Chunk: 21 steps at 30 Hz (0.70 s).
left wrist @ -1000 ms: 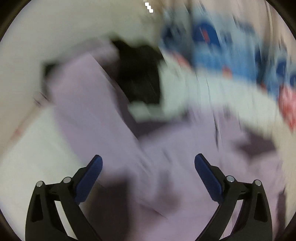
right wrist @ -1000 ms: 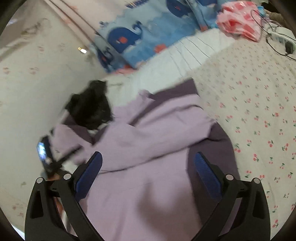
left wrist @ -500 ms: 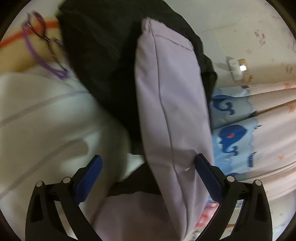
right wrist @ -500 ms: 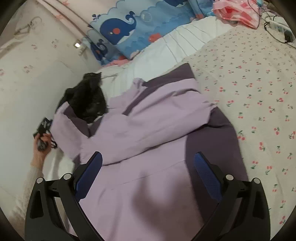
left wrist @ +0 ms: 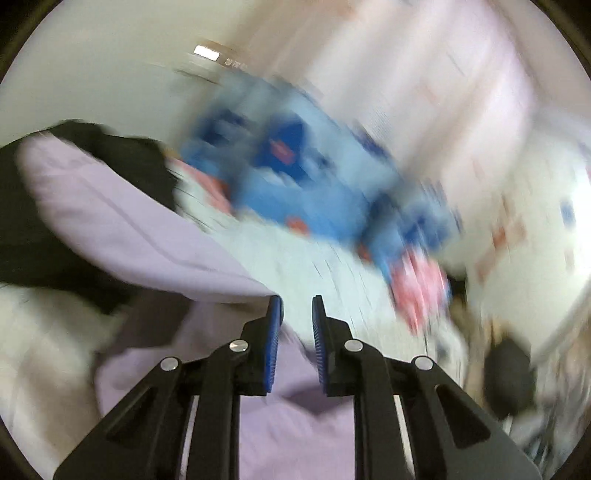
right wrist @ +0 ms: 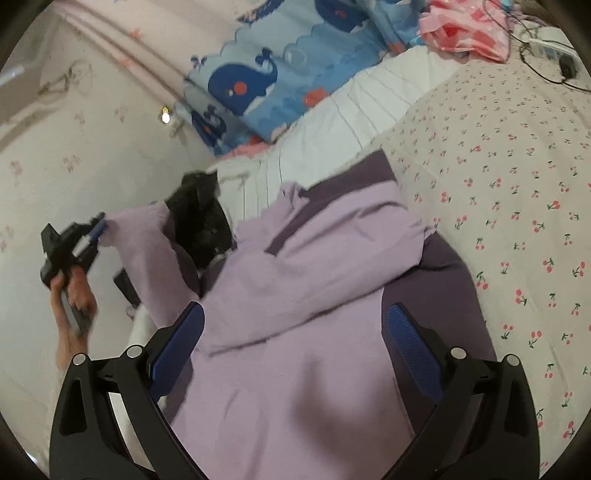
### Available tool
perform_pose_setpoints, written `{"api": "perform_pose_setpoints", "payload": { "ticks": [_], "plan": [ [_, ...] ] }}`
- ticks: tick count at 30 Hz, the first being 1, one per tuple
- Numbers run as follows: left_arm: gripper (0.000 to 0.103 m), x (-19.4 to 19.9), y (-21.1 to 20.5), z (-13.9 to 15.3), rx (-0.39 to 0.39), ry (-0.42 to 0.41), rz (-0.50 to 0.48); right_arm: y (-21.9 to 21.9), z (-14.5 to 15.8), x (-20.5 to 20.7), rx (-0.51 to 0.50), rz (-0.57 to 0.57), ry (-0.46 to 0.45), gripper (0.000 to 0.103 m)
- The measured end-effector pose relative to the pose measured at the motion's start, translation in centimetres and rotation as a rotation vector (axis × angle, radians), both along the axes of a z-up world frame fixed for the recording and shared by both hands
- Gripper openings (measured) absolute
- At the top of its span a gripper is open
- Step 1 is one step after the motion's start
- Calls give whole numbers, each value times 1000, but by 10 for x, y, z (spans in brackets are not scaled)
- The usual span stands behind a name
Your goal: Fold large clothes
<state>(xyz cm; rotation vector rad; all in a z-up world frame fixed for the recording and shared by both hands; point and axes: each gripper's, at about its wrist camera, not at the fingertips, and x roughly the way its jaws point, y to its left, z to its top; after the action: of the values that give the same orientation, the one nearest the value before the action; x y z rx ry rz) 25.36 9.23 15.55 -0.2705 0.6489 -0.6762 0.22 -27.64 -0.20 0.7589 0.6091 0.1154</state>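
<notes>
Bedroom, bed under a cherry-print sheet, pale wall on the left, whale-print blanket bunched at the far end. On the bed, spread lengthwise: large lilac jacket with dark purple panels and a black lining at the collar.

Left gripper: jaws just snapped nearly together, only a narrow slit between the blue pads. In its own blurred view nothing seen in that slit, lilac cloth touching the outside of the left pad. From the right wrist view, tips at the edge of a lifted lilac sleeve, pinched or merely touching: cannot tell. Behind it, a hand round the handle, raised off the bed near the wall.

Right gripper: jaws wide apart, hovering over the jacket's body, no cloth between the pads. Beyond: white quilt, pink bag, charger cable.
</notes>
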Motion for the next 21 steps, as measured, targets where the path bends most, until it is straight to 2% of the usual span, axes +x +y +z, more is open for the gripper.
{"api": "perform_pose_setpoints", "payload": {
  "ticks": [1,3,4,5,7,9,11,13,15,17,18,20,21],
  "plan": [
    [18,-3,-20,-9,54,22,-59,-5,0,-1,18,-12,-1,96],
    [18,-12,-74,-52,229,111,-161,-14,1,-4,51,-31,-6,96],
    [18,-16,-87,-70,285,161,-193,-19,3,-5,65,-39,-11,96],
    [18,-21,-109,-101,392,242,-243,-25,6,-7,76,-52,-20,96],
    [18,-35,-132,-141,554,282,-254,-36,10,-13,102,-76,-40,96],
    [18,-43,-141,-155,592,298,-283,-47,14,-18,129,-97,-60,96],
    [22,-48,-138,-150,567,280,-257,-57,16,-24,148,-120,-74,96],
    [35,-43,-144,-144,571,236,-217,-67,15,-27,177,-144,-79,96],
    [39,-53,-158,-140,651,120,-217,-72,11,-27,210,-157,-72,96],
    [43,-60,-197,-140,756,-9,-235,-76,6,-26,238,-161,-57,96],
    [54,-63,-218,-143,802,-66,-252,-77,4,-26,248,-158,-53,96],
    [58,-58,-256,-155,896,-161,-229,-77,5,-25,245,-159,-52,96],
    [58,-47,-273,-163,938,-174,-202,-76,5,-25,243,-156,-53,96]
  ]
}}
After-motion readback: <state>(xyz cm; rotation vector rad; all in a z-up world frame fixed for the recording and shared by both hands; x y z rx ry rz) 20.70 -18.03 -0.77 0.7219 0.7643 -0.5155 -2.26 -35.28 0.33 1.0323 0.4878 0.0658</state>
